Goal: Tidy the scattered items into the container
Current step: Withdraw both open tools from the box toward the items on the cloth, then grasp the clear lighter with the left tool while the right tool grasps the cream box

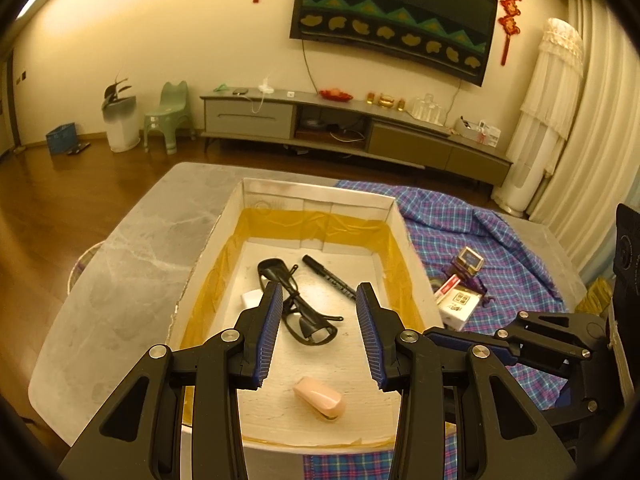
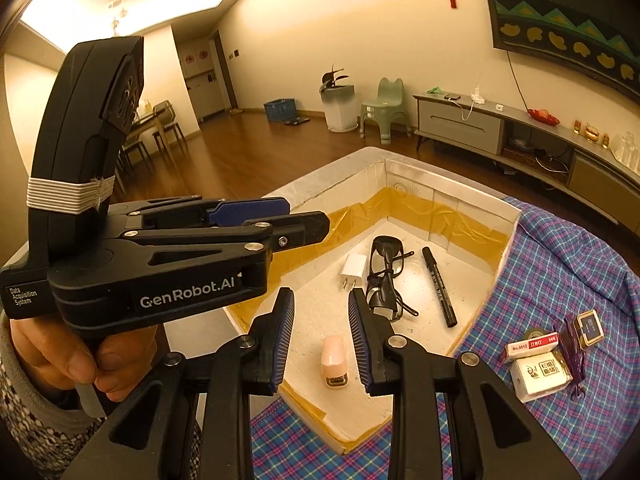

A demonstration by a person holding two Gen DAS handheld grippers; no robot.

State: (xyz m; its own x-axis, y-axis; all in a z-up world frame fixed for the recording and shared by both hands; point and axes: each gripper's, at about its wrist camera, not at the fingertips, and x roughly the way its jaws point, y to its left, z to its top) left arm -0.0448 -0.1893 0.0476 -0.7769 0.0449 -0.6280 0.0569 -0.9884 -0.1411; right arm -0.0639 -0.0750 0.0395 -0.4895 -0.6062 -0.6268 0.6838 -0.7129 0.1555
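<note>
A white box (image 1: 394, 216) with yellow tape inside holds black glasses (image 1: 298, 304), a black marker (image 1: 330, 278), a pink stapler (image 1: 320, 398) and a white charger (image 2: 354, 272). My left gripper (image 1: 318, 298) is open and empty above the box floor. My right gripper (image 2: 320, 304) is open and empty above the box's near corner, over the stapler (image 2: 334, 362). On the plaid cloth to the right of the box lie a white card box (image 2: 538, 376), a red-and-white staple box (image 2: 532, 346), a small gold-rimmed box (image 2: 588, 328) and a purple item (image 2: 574, 356).
The box stands on a grey marble table (image 1: 132, 256), partly covered by the blue plaid cloth (image 1: 496, 232). The left gripper body (image 2: 160, 264) and the hand holding it fill the left of the right wrist view. A TV cabinet (image 1: 340, 128) stands beyond.
</note>
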